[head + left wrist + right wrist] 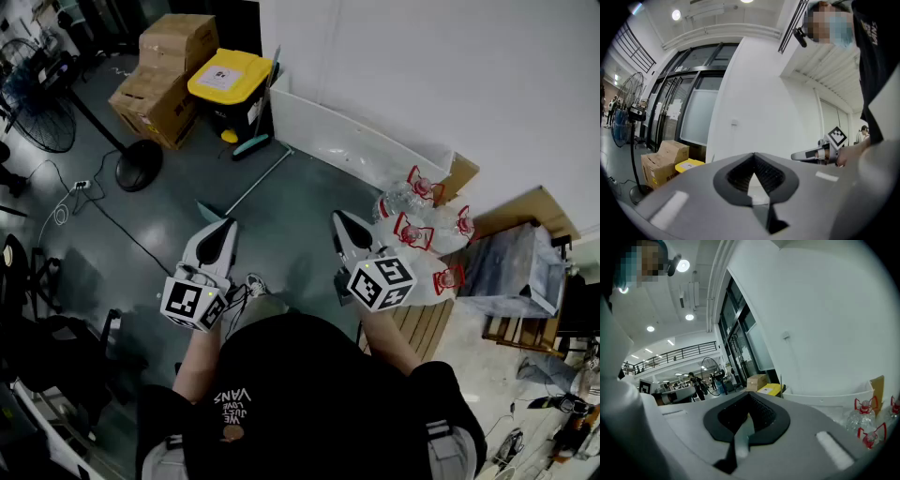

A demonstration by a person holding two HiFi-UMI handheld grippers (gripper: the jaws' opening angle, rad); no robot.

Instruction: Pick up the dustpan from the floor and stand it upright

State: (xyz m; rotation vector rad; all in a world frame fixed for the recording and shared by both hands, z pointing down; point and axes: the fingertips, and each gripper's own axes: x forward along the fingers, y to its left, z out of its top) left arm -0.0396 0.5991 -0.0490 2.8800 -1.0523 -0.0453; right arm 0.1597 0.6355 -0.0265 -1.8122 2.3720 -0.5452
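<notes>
The dustpan lies flat on the dark floor in the head view. Its long pale handle (260,180) runs diagonally toward the wall, and a teal corner of its pan (208,211) shows just past my left gripper; the remainder of the pan is hidden. My left gripper (223,228) is held above the floor over that pan end, jaws shut and empty. My right gripper (343,221) hovers to the right of the handle, also shut with nothing in it. In the left gripper view my shut left gripper (754,157) faces a white wall; the right gripper view shows my right gripper (749,397) the same.
A yellow-lidded black bin (228,80) and cardboard boxes (164,75) stand at the back, with a teal broom head (250,145) by the bin. A fan's base (139,164) and cable lie left. A white trough (347,141) lines the wall; water bottles (412,220) crowd the right.
</notes>
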